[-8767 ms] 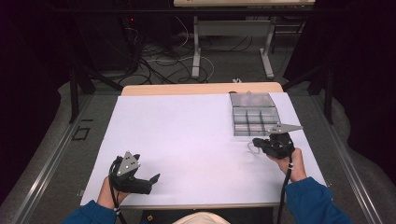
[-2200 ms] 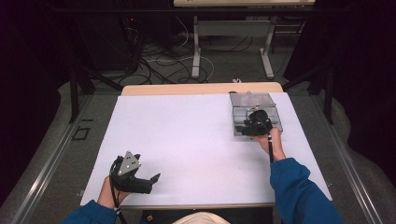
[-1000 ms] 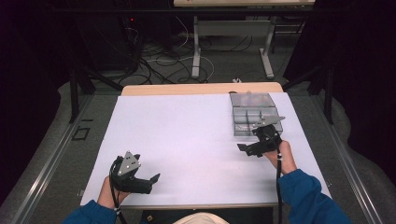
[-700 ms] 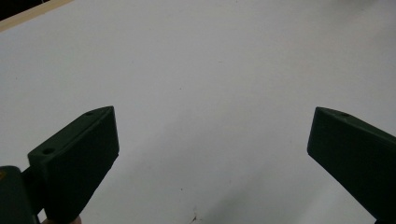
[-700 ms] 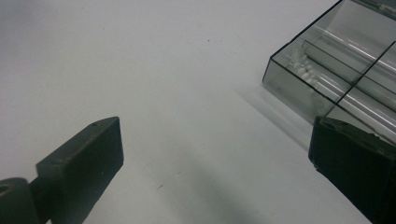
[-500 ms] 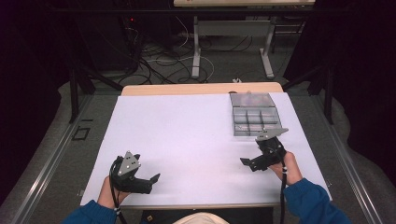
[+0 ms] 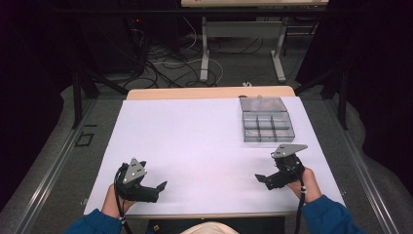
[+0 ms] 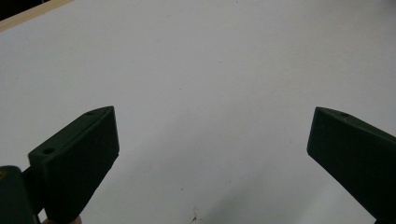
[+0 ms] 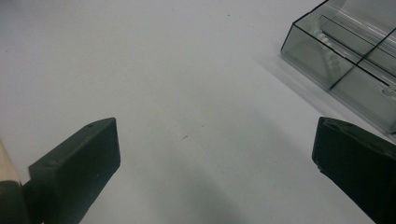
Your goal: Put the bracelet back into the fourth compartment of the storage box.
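- Right gripper (image 7: pixel 265 179) sits over the near right part of the table, held in the person's right hand (image 7: pixel 301 183); its jaws stand wide apart with nothing between them, and they have just been opening that last bit. It points toward the middle of the table, and the grey three-cornered plate on top of it faces up.
- Left gripper (image 7: pixel 158 191) is at the near left corner in the left hand (image 7: pixel 117 204), low over the white surface. In the left gripper view its two black jaws are spread wide with bare white sheet between them, holding nothing.
- Going by size: the table (image 7: pixel 195 146) comes first, a pale wooden top almost wholly covered by a white sheet, with a strip of wood showing along the far edge.
- Next, the clear plastic box (image 7: pixel 267 126) stands on the far right part of the sheet, well apart from the left gripper and a fair way beyond the right one. It is split into small compartments, and its clear lid lies open behind it.
- In the right gripper view the box (image 9: pixel 336 56) appears at the upper right, past the right-hand jaw and not touching it.
- Smallest of all, a row of little white pieces (image 9: pixel 327 44) lies inside one compartment by the box's near wall; I cannot tell what they are.
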`<state>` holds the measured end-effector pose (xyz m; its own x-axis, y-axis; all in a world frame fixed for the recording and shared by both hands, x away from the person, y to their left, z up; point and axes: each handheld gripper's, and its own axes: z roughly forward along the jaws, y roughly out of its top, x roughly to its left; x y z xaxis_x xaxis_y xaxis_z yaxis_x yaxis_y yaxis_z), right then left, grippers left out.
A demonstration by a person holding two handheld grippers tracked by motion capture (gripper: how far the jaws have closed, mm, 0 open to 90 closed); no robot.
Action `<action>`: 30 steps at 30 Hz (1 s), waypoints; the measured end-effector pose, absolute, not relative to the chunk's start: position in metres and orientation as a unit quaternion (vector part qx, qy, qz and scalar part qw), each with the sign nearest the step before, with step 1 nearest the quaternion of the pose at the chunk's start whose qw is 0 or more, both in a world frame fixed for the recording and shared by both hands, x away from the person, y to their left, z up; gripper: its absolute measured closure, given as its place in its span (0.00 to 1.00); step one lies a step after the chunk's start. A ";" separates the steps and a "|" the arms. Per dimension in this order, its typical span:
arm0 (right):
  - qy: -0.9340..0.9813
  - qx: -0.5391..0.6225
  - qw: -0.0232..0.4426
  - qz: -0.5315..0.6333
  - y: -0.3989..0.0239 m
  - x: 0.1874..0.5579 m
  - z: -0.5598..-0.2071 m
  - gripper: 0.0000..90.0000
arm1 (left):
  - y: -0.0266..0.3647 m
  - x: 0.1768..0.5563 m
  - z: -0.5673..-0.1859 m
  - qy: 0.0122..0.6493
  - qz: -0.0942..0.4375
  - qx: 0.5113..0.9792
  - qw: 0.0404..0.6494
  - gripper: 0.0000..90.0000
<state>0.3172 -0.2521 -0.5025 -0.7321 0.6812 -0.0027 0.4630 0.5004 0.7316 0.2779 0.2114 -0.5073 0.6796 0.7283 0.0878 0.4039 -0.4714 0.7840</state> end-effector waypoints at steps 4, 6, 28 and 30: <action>0.853 0.333 0.149 0.373 -0.256 0.310 -0.504 0.01 | 0.211 0.278 -0.508 0.339 0.212 0.831 0.387 0.03; 0.855 0.332 0.146 0.371 -0.259 0.307 -0.505 0.00 | 0.211 0.278 -0.508 0.341 0.212 0.831 0.386 0.03; 0.851 0.329 0.151 0.382 -0.275 0.277 -0.512 0.00 | 0.211 0.278 -0.508 0.342 0.212 0.831 0.385 0.03; 0.853 0.328 0.152 0.376 -0.277 0.275 -0.511 0.00 | 0.211 0.278 -0.508 0.342 0.211 0.831 0.385 0.03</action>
